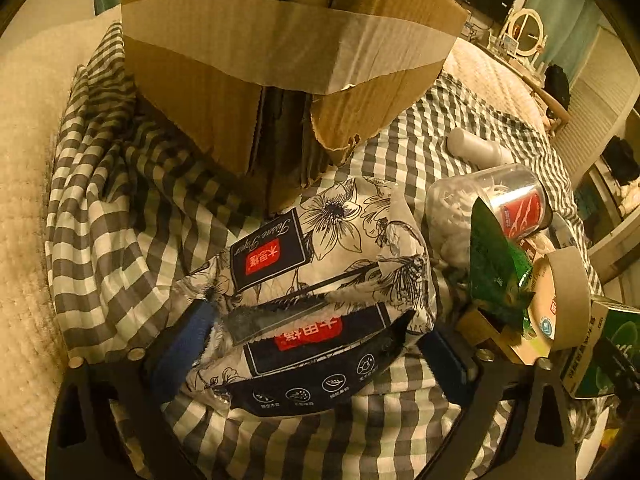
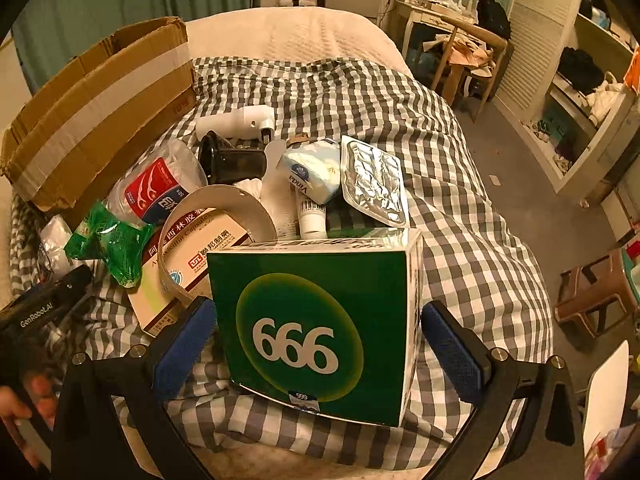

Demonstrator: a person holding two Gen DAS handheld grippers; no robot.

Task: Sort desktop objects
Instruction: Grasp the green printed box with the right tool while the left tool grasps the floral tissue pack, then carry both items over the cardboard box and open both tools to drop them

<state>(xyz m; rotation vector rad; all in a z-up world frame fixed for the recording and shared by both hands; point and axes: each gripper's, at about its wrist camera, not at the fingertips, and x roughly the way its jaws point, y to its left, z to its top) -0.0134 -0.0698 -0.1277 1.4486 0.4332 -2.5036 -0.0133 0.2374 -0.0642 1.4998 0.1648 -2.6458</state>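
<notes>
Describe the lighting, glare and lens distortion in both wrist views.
Left wrist: dim yellow cast, cardboard box bulging from fisheye, black vignette corners, tissue pack sharp. Right wrist: same warm tint, glare on the foil blister pack, green 666 box sharp, room edges curved.

Cardboard box [image 1: 280, 60] top cut off by the frame edge, interior unseen; medicine box [image 2: 188, 264] perhaps half-buried under clutter

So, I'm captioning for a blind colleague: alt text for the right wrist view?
The right gripper, jaws open, straddles a green box marked 666 on a checked cloth. Behind it lies a clutter of packets, with a cardboard box to the left.
</notes>
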